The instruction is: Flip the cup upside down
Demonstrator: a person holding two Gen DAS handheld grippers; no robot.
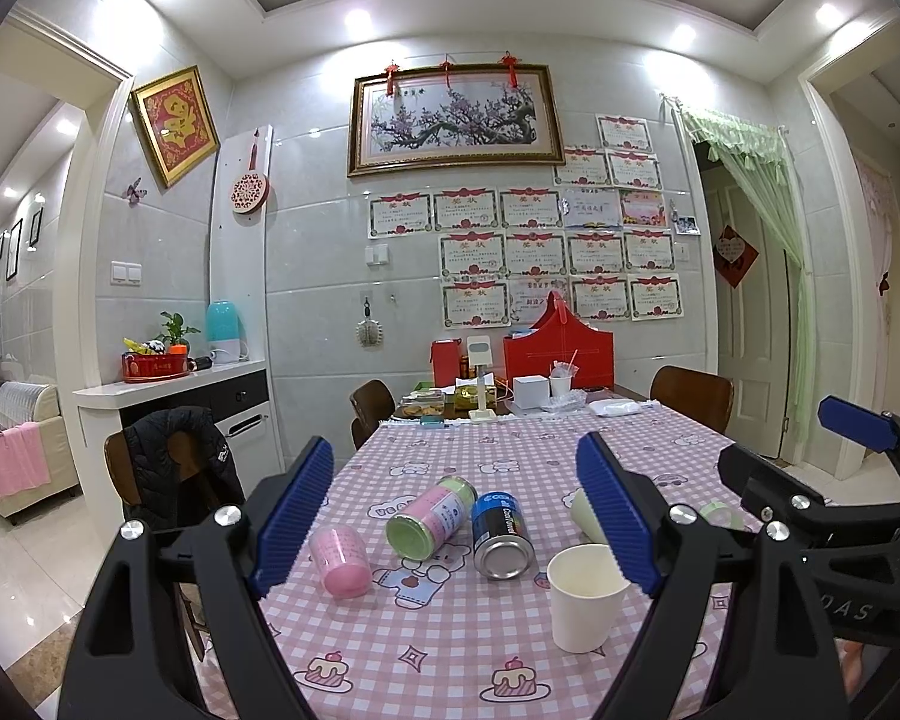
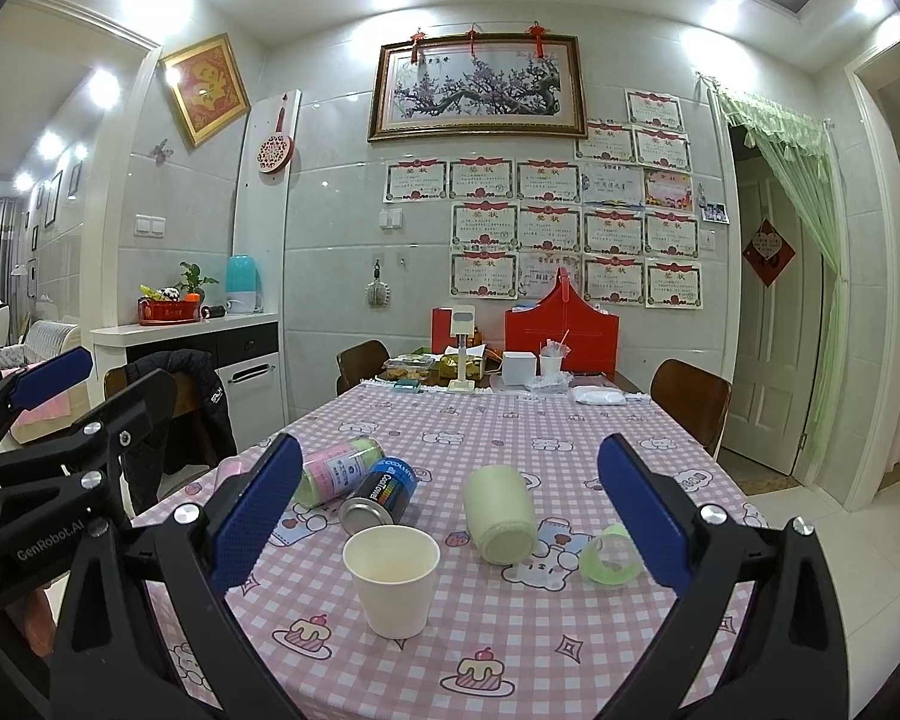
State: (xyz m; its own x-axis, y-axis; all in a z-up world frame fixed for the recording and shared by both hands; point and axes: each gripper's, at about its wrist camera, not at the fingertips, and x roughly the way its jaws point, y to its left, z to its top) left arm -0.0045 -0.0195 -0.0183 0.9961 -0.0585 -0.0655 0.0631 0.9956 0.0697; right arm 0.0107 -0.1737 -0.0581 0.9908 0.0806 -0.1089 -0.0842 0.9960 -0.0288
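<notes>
A white paper cup (image 2: 392, 579) stands upright, mouth up, on the pink checked tablecloth near the table's front; it also shows in the left wrist view (image 1: 583, 596). My right gripper (image 2: 450, 519) is open and empty, held above and behind the cup, its jaws wide apart. My left gripper (image 1: 459, 519) is open and empty, with the cup just inside its right finger (image 1: 615, 516). The right gripper also shows at the right edge of the left wrist view (image 1: 810, 468).
Lying on the cloth: a pink cup (image 1: 341, 561), a pink-green canister (image 1: 432, 517), a blue can (image 1: 501, 535), a pale green cup (image 2: 501, 513), a green tape roll (image 2: 611, 553). Boxes and a red bag (image 2: 561, 336) stand at the far end. Chairs (image 2: 690, 402) flank the table.
</notes>
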